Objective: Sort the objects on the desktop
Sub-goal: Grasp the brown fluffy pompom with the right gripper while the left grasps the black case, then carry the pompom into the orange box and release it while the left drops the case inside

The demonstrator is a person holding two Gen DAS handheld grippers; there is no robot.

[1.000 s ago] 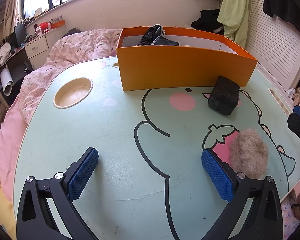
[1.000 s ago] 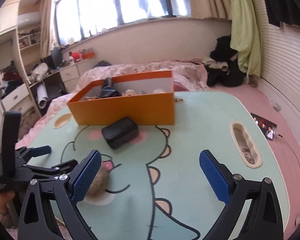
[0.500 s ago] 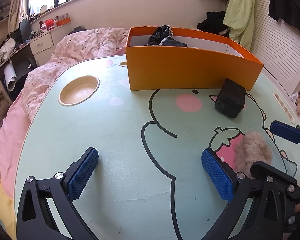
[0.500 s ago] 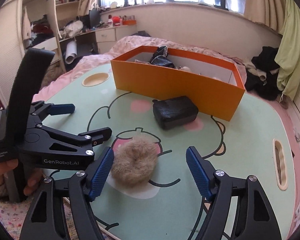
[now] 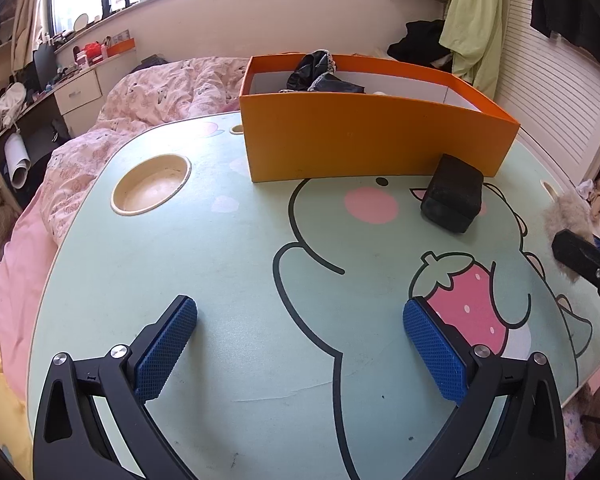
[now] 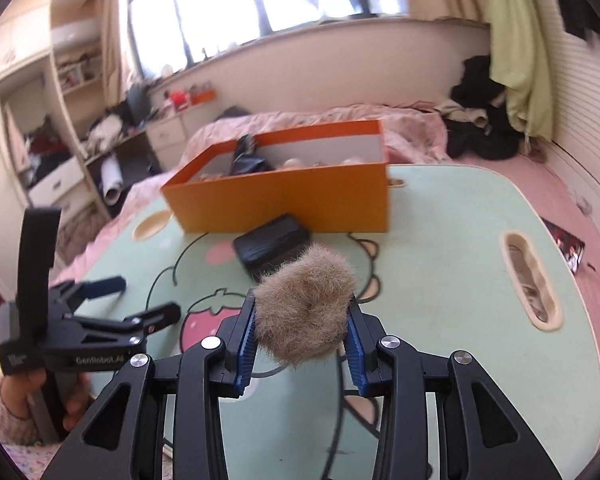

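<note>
My right gripper (image 6: 302,340) is shut on a tan furry scrunchie (image 6: 304,308) and holds it above the green cartoon table (image 6: 440,240). The scrunchie also shows at the right edge of the left wrist view (image 5: 568,216). A black pouch (image 5: 454,198) lies on the table just in front of the orange box (image 5: 372,144), which holds dark fabric and other items. The pouch (image 6: 272,240) and the box (image 6: 284,196) are beyond the held scrunchie. My left gripper (image 5: 300,344) is open and empty, low over the table's near side; it shows in the right wrist view (image 6: 132,300).
A round cup recess (image 5: 152,188) sits in the table's left part, and a slot recess (image 6: 530,280) near its right edge. A pink bed (image 5: 140,100) lies behind the table. A desk and shelves (image 6: 60,152) stand at the far left.
My right gripper has shut on the furry scrunchie and lifted it off the strawberry picture. My left gripper has stayed open and hardly moved.
</note>
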